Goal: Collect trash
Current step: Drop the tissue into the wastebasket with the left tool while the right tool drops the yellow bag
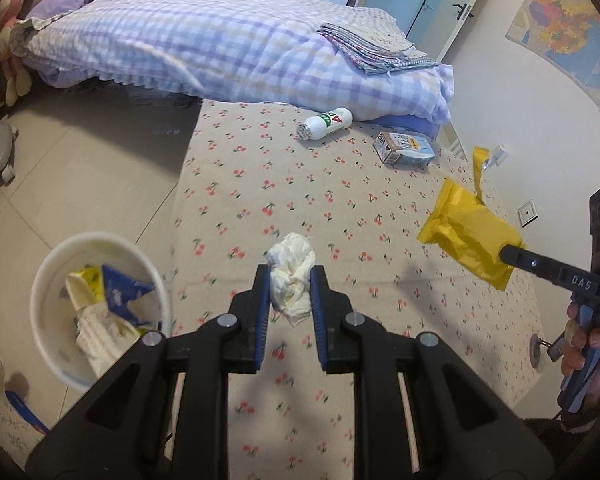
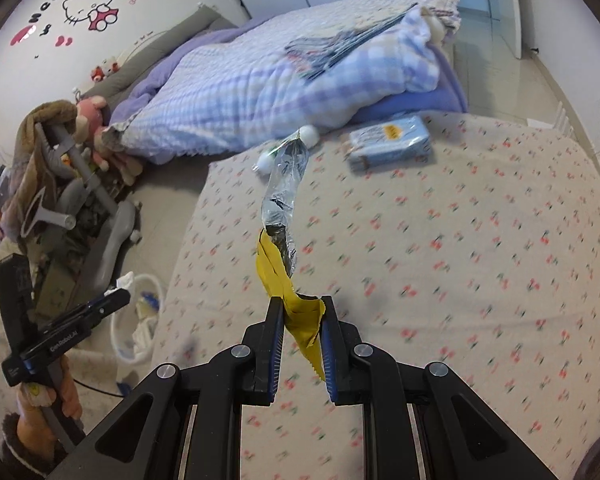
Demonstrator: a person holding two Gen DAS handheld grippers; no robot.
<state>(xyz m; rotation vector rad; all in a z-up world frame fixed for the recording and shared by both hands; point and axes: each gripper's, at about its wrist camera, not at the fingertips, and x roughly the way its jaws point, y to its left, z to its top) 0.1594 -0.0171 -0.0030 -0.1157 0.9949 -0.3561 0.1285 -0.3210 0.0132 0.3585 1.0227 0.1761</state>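
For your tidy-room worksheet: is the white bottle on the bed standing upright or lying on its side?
Lying on its side. The white bottle rests lengthwise on the cherry-print sheet, its base turned toward the camera.

Checked purple quilt [image 1: 228, 36] piled on bed far ahead of gripper, folded cloths [image 1: 374, 50] on top. Cherry-print sheet [image 1: 300, 208] directly below. Wall map [image 1: 564, 28] upper right. Plush toys [image 2: 94, 120] far left.
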